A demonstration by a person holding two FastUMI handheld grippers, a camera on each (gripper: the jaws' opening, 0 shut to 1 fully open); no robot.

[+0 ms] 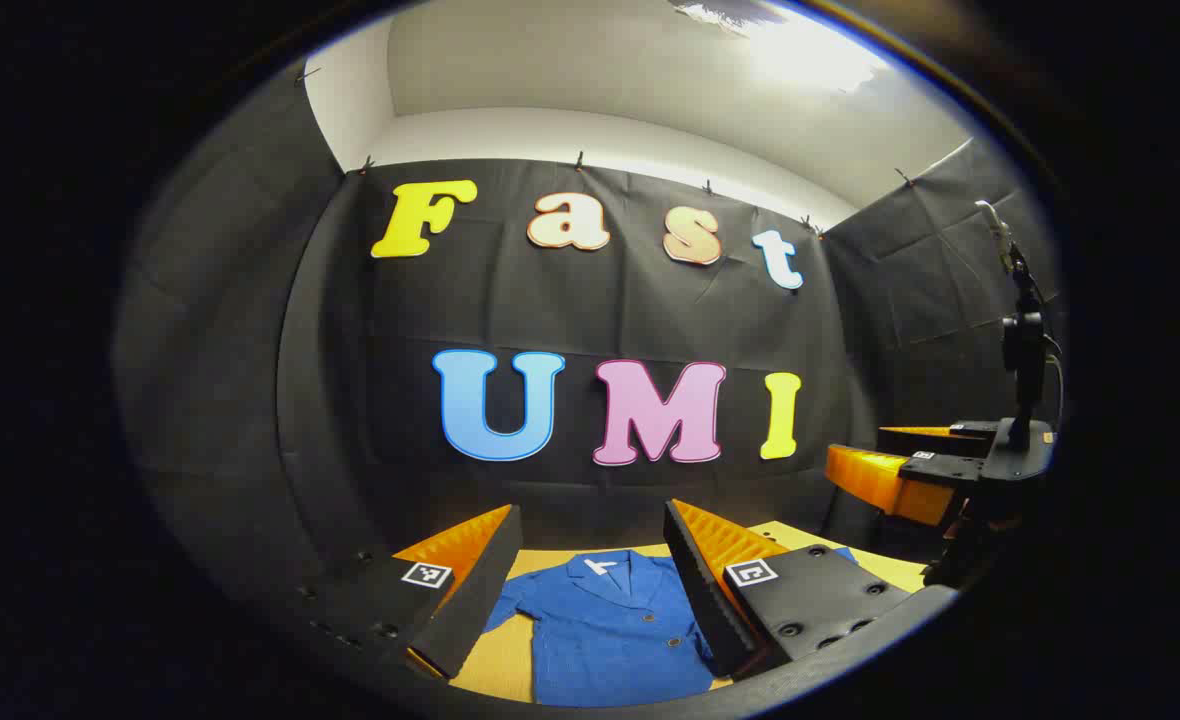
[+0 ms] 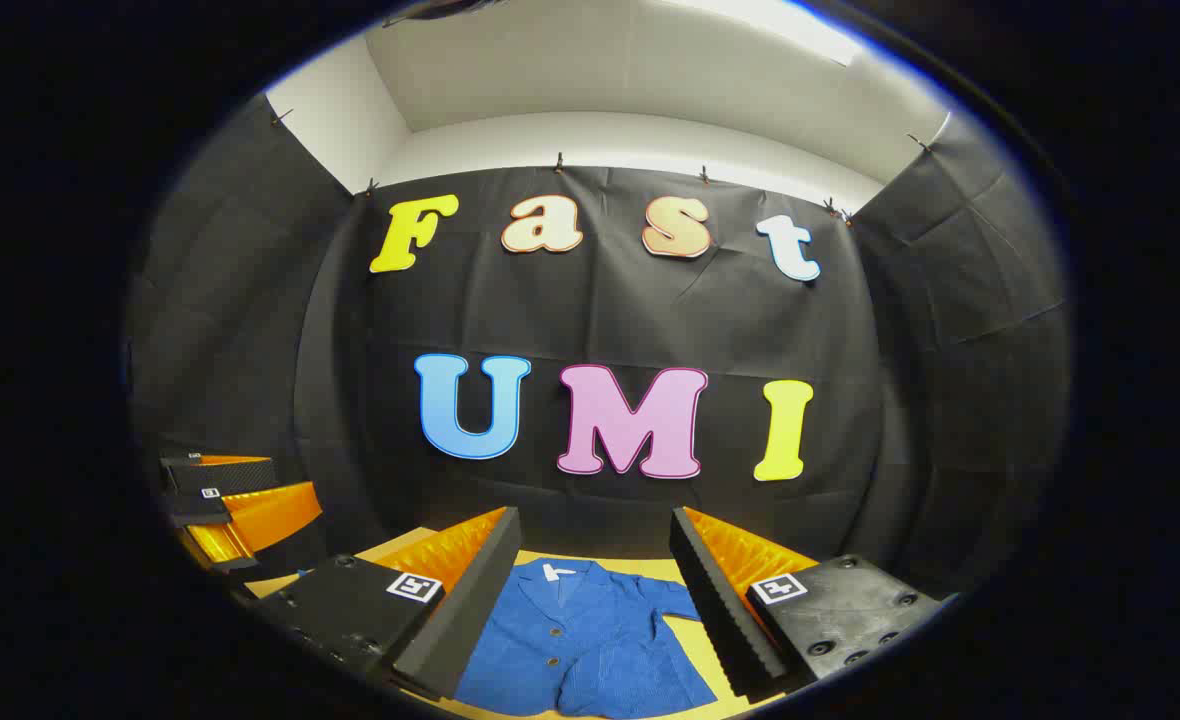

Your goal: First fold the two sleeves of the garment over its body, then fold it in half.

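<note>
A blue short-sleeved button shirt (image 1: 605, 630) lies flat on the yellow table (image 1: 505, 660), collar toward the wall. It appears between the fingers of my left gripper (image 1: 590, 520), which stands open above it and holds nothing. In the right gripper view the shirt (image 2: 580, 640) lies the same way under my right gripper (image 2: 595, 518), also open with nothing in it. One sleeve (image 1: 512, 603) spreads out to the left; the other sleeve (image 2: 675, 600) spreads right. The wide fingers hide the sleeve ends.
The right gripper (image 1: 865, 455) hangs at the right of the left gripper view, with a black mast (image 1: 1022, 340) on top. At the left of the right gripper view hovers the left gripper (image 2: 290, 482). The booth's black cloth wall stands just behind the table (image 2: 695, 640).
</note>
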